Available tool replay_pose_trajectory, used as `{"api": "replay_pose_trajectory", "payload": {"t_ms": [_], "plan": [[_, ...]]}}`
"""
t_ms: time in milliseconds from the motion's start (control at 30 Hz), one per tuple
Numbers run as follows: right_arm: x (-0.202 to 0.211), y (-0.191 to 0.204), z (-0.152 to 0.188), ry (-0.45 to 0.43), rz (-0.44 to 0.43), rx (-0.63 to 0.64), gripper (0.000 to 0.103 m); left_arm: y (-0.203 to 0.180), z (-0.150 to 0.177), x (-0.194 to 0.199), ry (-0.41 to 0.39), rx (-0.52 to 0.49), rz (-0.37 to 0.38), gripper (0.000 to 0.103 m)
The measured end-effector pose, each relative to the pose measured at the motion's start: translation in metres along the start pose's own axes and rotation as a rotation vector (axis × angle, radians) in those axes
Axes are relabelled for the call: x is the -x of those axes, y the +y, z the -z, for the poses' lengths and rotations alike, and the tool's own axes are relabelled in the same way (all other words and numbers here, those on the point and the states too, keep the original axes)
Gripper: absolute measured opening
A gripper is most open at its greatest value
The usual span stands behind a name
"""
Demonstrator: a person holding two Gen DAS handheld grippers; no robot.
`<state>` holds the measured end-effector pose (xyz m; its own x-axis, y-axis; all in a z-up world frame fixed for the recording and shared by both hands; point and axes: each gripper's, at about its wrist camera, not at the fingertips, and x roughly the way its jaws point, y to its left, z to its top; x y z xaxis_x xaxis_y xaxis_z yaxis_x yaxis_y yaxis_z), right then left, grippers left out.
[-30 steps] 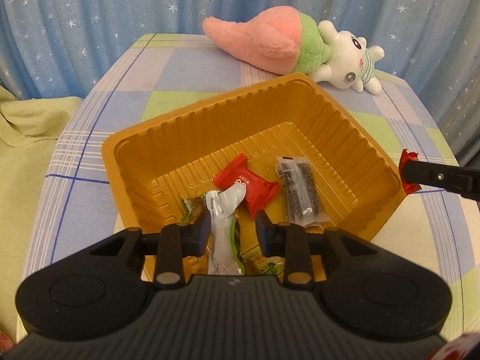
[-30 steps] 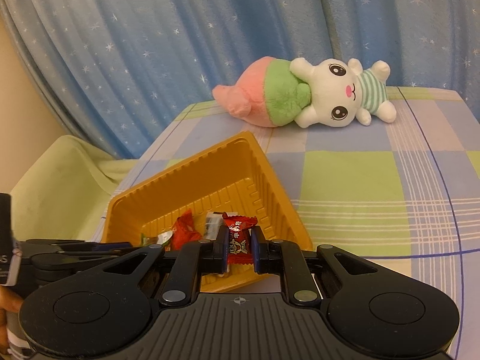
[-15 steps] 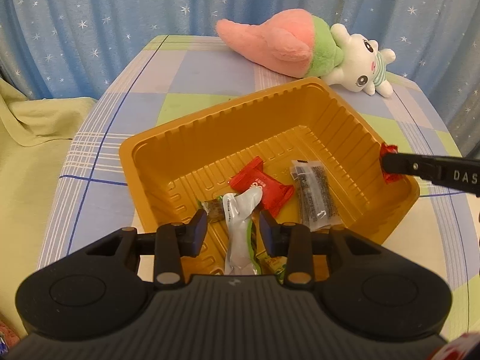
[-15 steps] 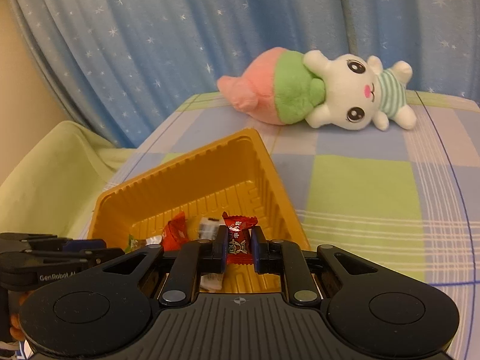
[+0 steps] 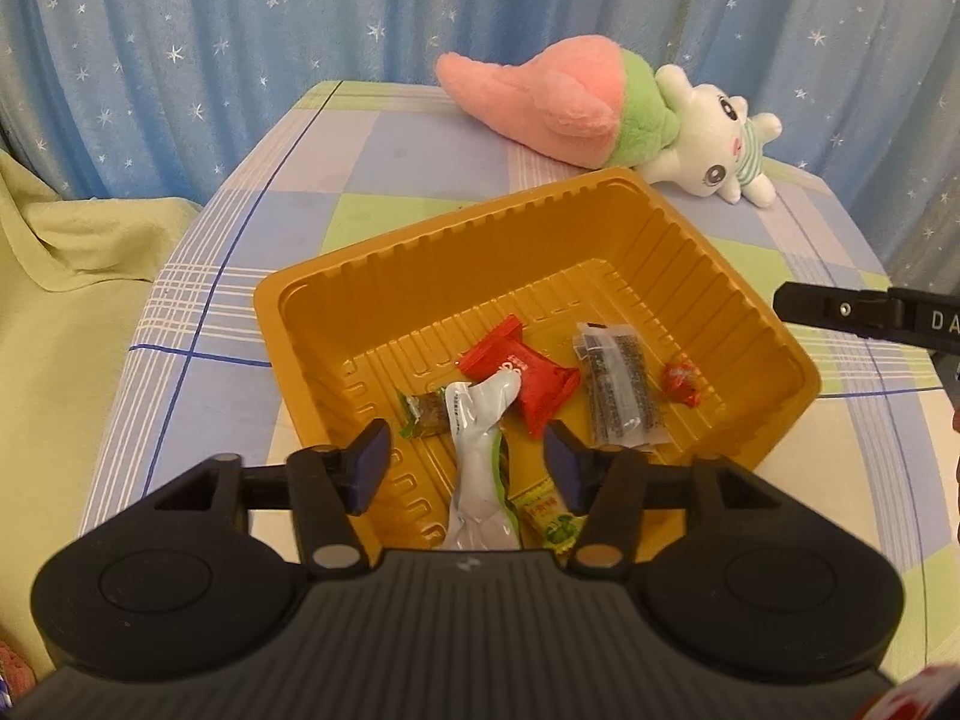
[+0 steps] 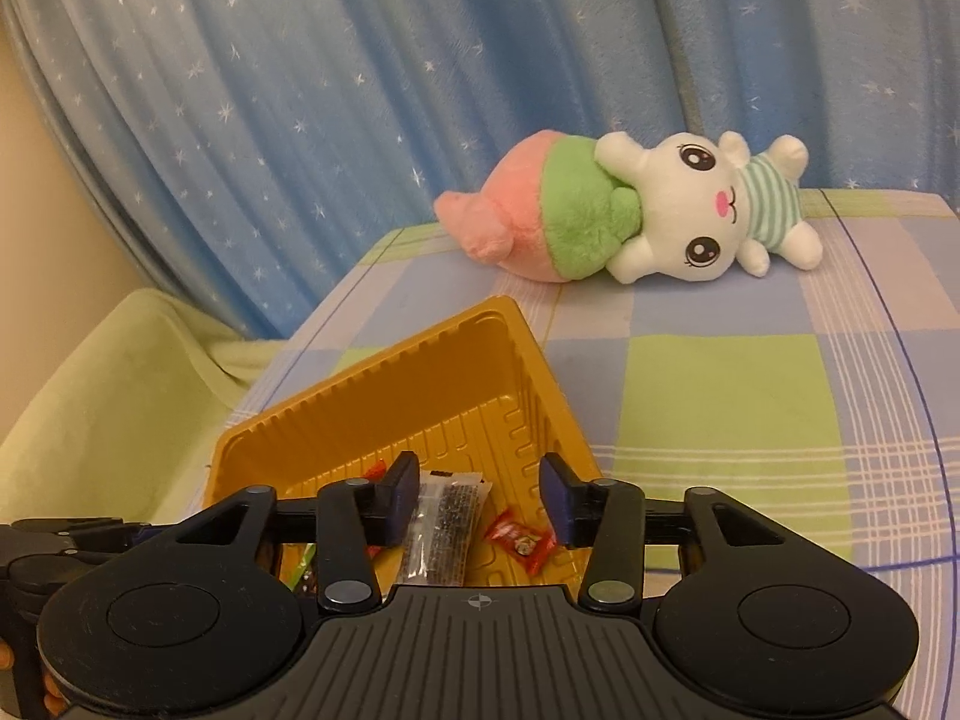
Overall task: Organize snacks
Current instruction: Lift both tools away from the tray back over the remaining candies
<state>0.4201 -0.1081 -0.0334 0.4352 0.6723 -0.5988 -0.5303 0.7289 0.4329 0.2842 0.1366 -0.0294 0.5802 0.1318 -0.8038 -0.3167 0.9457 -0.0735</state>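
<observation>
Six snacks lie in the orange tray point(image 5: 312, 324), including the small red candy point(image 5: 682, 381) and white packet point(image 5: 480, 468) under the just-opened, empty left gripper point(image 5: 468, 465) and right gripper point(image 6: 478, 495); none visible outside.

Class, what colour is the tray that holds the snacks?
Golden orange; the tray shows best in the left wrist view.

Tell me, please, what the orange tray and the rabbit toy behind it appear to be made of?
The tray looks like thin moulded plastic with a slight sheen: its walls are ribbed and its floor carries pressed ridges, as in formed packaging. The rabbit toy seems to be soft plush fabric, matt and fuzzy, with a stuffed, rounded body and what look like stitched eyes.
</observation>
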Motion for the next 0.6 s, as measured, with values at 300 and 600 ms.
{"api": "replay_pose_trajectory", "payload": {"t_ms": [300, 600], "plan": [[0.046, -0.01, 0.022, -0.042, 0.021, -0.068, 0.066, -0.007, 0.013, 0.035, -0.049, -0.025, 0.029, 0.066], [0.089, -0.012, 0.055, -0.048, 0.057, -0.117, 0.071, -0.014, 0.048, 0.065, -0.043, -0.041, 0.073, 0.066]]}}
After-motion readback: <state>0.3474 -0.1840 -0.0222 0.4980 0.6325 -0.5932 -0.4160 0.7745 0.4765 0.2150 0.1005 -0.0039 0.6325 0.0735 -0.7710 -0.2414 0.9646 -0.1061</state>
